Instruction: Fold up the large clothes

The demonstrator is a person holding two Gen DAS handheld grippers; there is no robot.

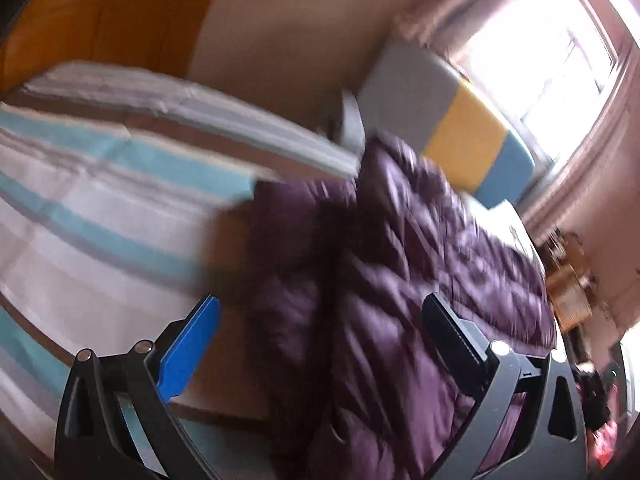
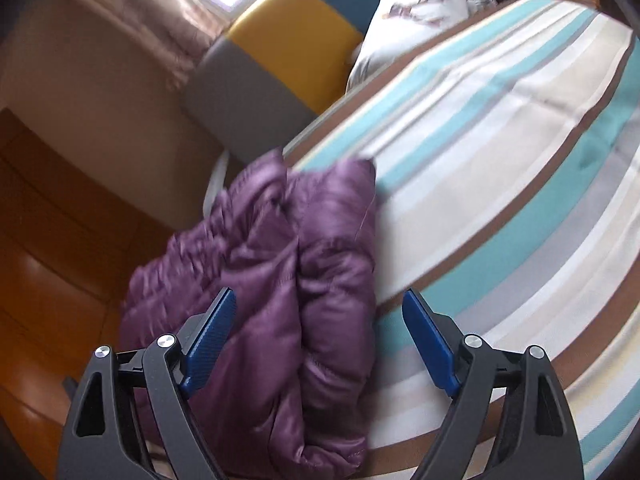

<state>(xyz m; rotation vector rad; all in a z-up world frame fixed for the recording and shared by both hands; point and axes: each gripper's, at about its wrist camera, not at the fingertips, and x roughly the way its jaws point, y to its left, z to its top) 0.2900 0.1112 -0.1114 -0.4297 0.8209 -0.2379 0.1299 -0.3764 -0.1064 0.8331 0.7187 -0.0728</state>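
With the purple quilted jacket (image 2: 280, 300) lying bunched on the striped bed (image 2: 500, 200) near its edge, both the left claw (image 1: 320, 320) and right claw (image 2: 320, 312) gape wide and empty above it, best lowered onto one layered edge each.

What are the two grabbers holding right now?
Nothing. Both the left gripper and the right gripper are open above the purple puffy jacket on the striped bed, fingers not touching it.

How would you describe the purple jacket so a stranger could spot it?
Find the bed with the striped cover. Near its edge lies the purple jacket, puffy, quilted and shiny, bunched in folds. Nothing else on the bed is dark purple.
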